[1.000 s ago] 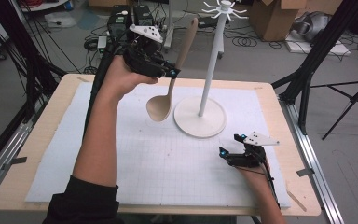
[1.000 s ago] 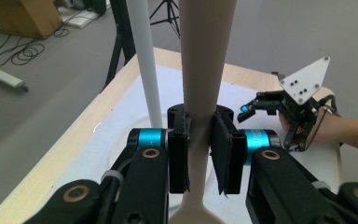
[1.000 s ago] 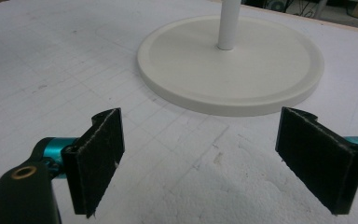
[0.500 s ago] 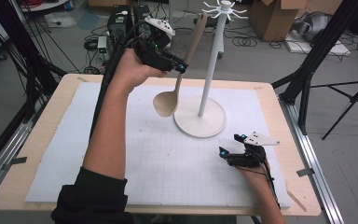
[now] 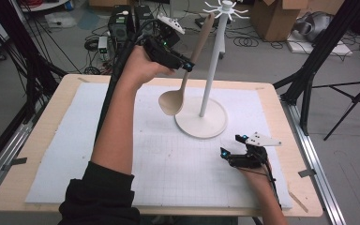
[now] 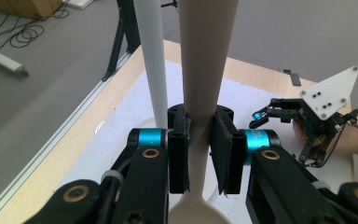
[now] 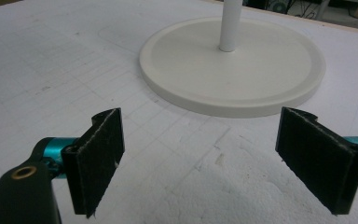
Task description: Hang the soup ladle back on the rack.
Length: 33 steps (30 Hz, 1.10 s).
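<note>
My left gripper point(image 5: 186, 66) is raised over the far side of the table, shut on the neck of a beige spoon point(image 5: 172, 100). The spoon hangs bowl down, and its handle slants up toward the hooks point(image 5: 225, 7) atop a white stand point(image 5: 213, 65). In the left gripper view the pads point(image 6: 177, 154) press the spoon's handle point(image 6: 205, 70) from both sides, with the stand's pole point(image 6: 154, 60) just behind. My right gripper point(image 5: 230, 146) rests low on the white mat point(image 5: 122, 140) in front of the stand's round base point(image 5: 201, 123). It stands open point(image 7: 200, 158) with nothing between its pads.
The mat covers a wooden table point(image 5: 47, 136) with metal rails along both sides. The stand's base point(image 7: 261, 70) lies close ahead of the right gripper. Beyond the table are cables, black boxes point(image 5: 122, 26), cardboard boxes point(image 5: 276, 16) and tripod legs.
My left hand has carried the spoon to the right and slightly up, closer to the stand's pole. The right gripper has stayed still.
</note>
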Each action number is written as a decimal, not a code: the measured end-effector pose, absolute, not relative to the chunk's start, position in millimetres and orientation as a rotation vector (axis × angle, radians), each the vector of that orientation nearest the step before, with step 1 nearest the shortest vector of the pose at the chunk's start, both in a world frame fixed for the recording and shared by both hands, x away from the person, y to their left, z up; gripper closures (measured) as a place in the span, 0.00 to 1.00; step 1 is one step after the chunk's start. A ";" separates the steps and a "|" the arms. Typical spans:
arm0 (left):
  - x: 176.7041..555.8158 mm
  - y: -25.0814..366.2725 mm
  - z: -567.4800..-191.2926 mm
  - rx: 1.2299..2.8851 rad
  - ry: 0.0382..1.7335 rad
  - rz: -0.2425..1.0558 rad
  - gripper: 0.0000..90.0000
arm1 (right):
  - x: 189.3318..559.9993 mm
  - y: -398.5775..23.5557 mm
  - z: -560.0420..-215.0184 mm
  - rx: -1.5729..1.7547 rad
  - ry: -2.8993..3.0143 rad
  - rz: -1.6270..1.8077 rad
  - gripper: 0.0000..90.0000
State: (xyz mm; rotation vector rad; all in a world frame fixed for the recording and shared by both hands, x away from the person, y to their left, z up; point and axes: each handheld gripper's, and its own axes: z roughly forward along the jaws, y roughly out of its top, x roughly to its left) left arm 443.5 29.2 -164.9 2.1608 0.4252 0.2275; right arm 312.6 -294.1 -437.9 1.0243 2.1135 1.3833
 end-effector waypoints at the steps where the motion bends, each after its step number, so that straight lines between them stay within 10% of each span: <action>1: 443.8 28.5 -165.2 2.156 0.429 0.232 0.86 | 312.8 -294.3 -437.9 1.019 2.111 1.384 0.16; 33: 445.1 16.7 -158.5 2.186 0.460 0.236 0.86 | 312.6 -293.3 -438.0 1.010 2.117 1.386 0.16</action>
